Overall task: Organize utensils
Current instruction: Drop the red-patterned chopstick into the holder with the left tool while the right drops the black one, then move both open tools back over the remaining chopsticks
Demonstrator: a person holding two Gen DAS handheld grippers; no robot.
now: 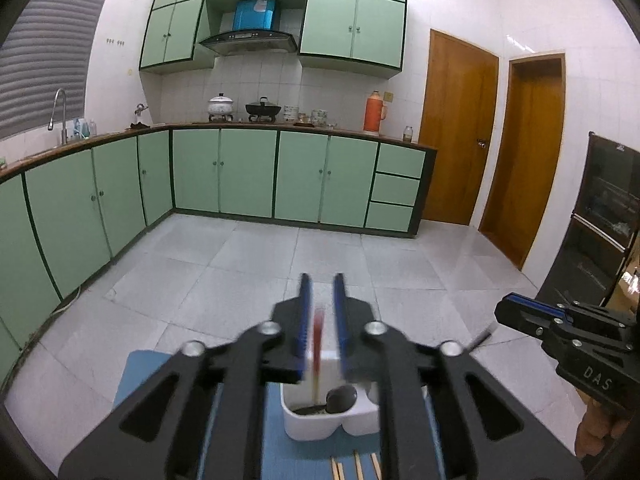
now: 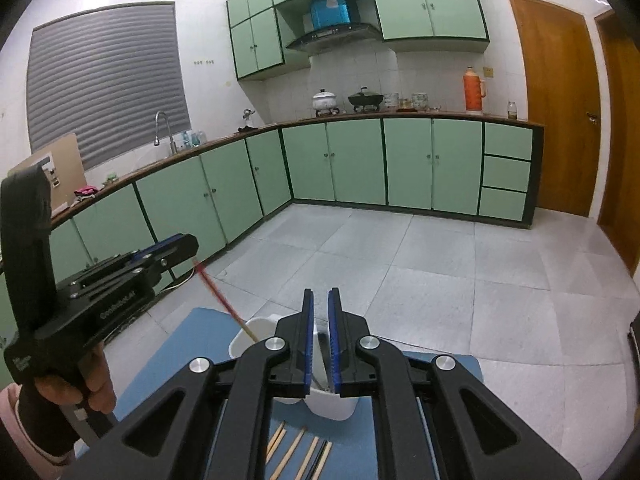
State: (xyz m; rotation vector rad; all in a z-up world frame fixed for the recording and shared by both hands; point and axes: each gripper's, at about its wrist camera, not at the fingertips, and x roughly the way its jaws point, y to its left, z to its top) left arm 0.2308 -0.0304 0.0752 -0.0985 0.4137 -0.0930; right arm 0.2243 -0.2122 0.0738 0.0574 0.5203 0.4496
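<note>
Chopstick [image 1: 317, 354], red-topped, slants loose between the left gripper [image 1: 322, 280]'s narrowly parted fingers over the white holder [image 1: 332, 424]; likely tips outside if nudged.

Left gripper [image 1: 322, 312]: black angular linkage arms were fitted with silver round pivot screws.
Fingers [image 1: 305, 304]: blue ribbed pads were mounted.
Right gripper [image 2: 320, 332]: identical black frame; white lettering was printed on the body.
Sleeve [image 2: 12, 400]: pink fabric was worn.
</note>
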